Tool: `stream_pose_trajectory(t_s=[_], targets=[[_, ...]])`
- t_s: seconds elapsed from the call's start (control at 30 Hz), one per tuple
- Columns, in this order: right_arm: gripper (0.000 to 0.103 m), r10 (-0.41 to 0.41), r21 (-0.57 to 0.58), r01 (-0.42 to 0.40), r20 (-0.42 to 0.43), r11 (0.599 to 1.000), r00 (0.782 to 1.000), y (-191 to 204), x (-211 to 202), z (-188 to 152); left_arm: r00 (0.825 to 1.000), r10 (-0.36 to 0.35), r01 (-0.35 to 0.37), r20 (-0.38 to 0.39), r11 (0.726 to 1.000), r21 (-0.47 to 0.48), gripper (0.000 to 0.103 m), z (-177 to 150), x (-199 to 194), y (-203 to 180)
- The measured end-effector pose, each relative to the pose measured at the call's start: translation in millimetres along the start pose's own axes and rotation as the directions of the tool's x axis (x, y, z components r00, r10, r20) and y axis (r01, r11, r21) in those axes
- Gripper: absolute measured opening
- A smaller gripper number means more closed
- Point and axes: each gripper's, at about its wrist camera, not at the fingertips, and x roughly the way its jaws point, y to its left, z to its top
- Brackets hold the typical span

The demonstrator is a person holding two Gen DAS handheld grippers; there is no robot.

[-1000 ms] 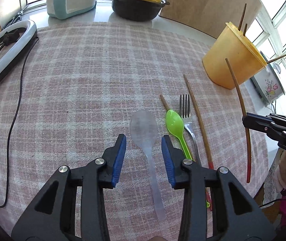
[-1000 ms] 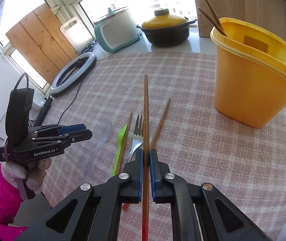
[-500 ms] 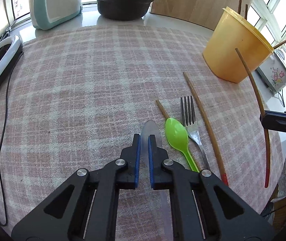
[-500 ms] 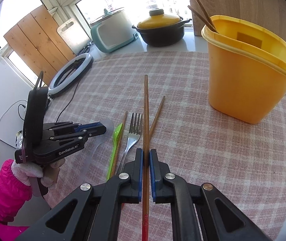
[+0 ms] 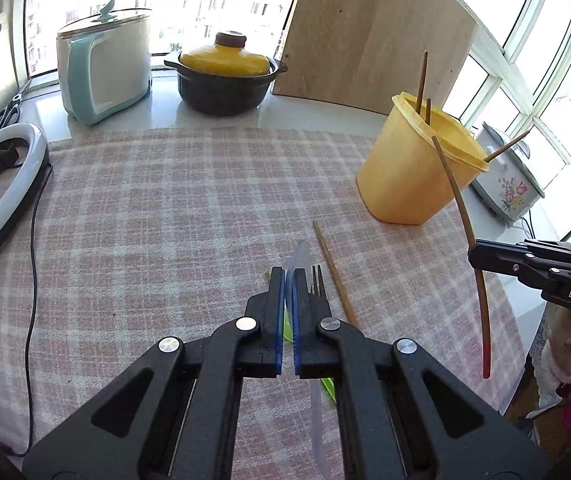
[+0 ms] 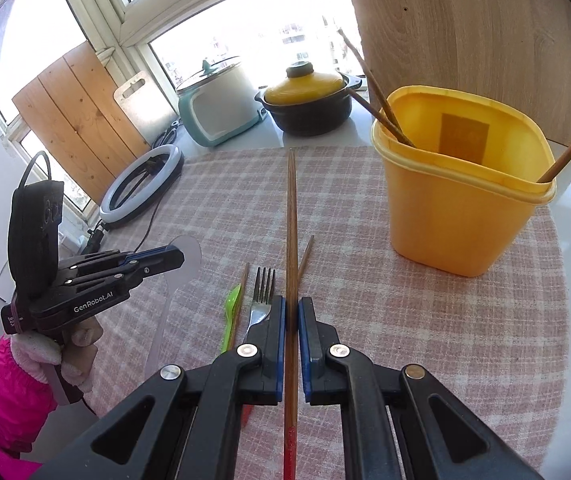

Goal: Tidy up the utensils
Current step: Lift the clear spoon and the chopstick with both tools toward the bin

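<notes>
Your left tool [image 5: 288,312] is clamped on a clear plastic spoon [image 6: 187,254], lifted off the checked-cloth bench [image 5: 165,208]. Your right tool [image 6: 292,322] pinches a long red-tipped wooden chopstick [image 6: 291,220], the yellow plastic tub [image 6: 461,196] ahead to its right.

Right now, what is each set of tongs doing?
Left tongs: shut on the clear plastic spoon.
Right tongs: shut on a red-tipped chopstick.
</notes>
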Motion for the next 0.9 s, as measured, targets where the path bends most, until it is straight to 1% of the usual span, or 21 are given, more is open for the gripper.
stream_pose_trajectory(t_s=[0.17,0.33,0.47,0.6,0.77,0.83,0.9], targets=[[0.004,-0.017,0.003,0.017,0.09,1.0,0.996,-4.3,-27.0,17.5,0.994,-0.063,0.061,0.093,0.998,0.023,0.0,29.3,-25.7,-24.3],[0.004,-0.035,0.01,0.033,0.17,0.999,0.985,-13.5,-53.6,37.1,0.976,-0.119,0.113,0.184,0.993,0.041,0.0,62.5,-40.6,-51.7],[0.004,-0.059,0.03,0.053,0.234,0.998,0.97,-25.3,-72.2,54.4,0.964,-0.137,0.124,0.227,0.99,0.068,0.0,86.1,-41.0,-73.8],[0.004,-0.091,0.071,0.073,0.289,0.995,0.953,-40.1,-84.9,71.6,0.956,-0.129,0.104,0.263,0.989,0.108,0.0,109.8,-32.5,-100.2],[0.004,-0.168,0.106,0.14,0.34,0.984,0.925,-52.8,-90.5,91.4,0.945,-0.096,0.053,0.312,0.989,0.141,0.0,134.8,-17.4,-129.1],[0.004,-0.19,0.135,0.151,0.352,0.979,0.916,-59.7,-90.0,97.0,0.938,-0.093,0.047,0.333,0.988,0.145,0.0,142.9,-9.7,-137.9],[0.004,-0.217,0.17,0.164,0.371,0.972,0.903,-68.2,-90.1,102.1,0.928,-0.089,0.036,0.361,0.988,0.15,0.0,149.1,-1.4,-145.6]])
